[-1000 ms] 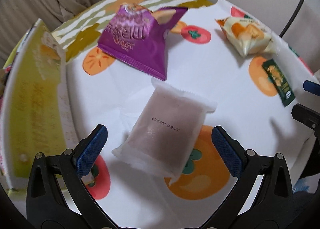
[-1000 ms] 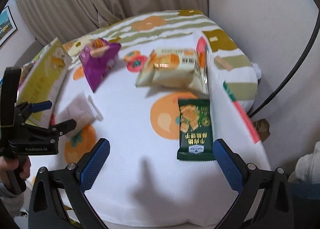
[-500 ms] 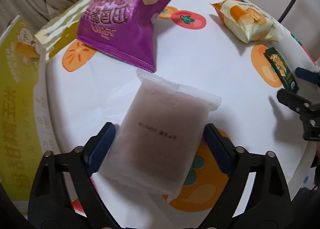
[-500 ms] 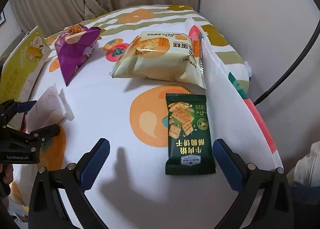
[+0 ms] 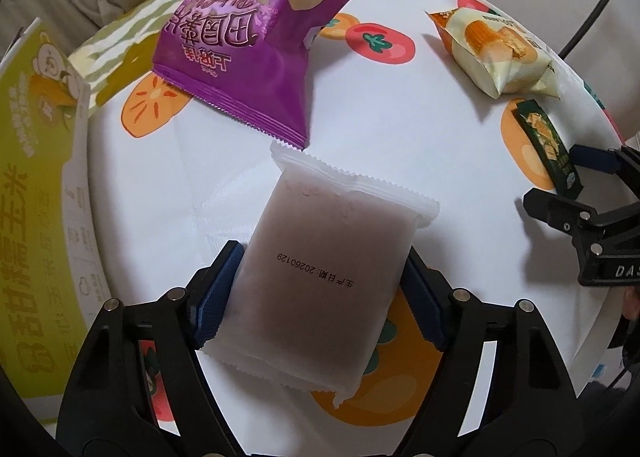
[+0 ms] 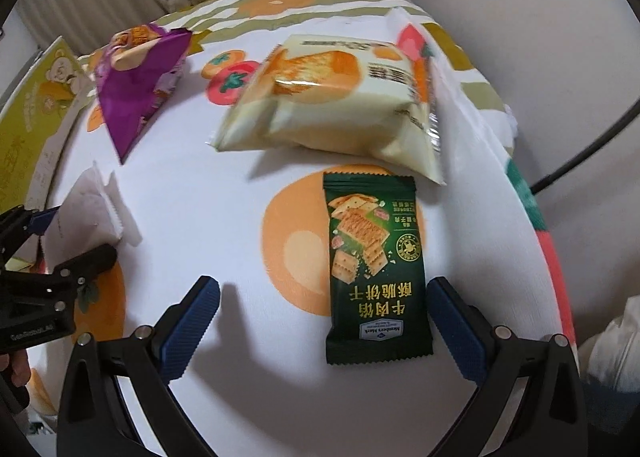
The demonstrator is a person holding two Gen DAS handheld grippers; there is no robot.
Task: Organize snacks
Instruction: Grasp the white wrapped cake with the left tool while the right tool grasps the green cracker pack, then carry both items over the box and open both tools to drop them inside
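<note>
Snacks-wise, the frosted packet (image 5: 328,277) sits mid-frame, pinched at its sides by the left gripper (image 5: 320,293), so that slick wrapper could buckle or slip out. Right gripper (image 6: 320,321) hangs wide open and empty, one pad beside the green cracker pack (image 6: 372,269) at lower right, so it could just shove it.

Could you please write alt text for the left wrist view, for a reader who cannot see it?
The left gripper grips a frosted white packet by its sides over a fruit-print tablecloth. Beyond it lie a purple bag and a cream bag; the right gripper reaches a green packet, and a yellow-green box is at left.
</note>
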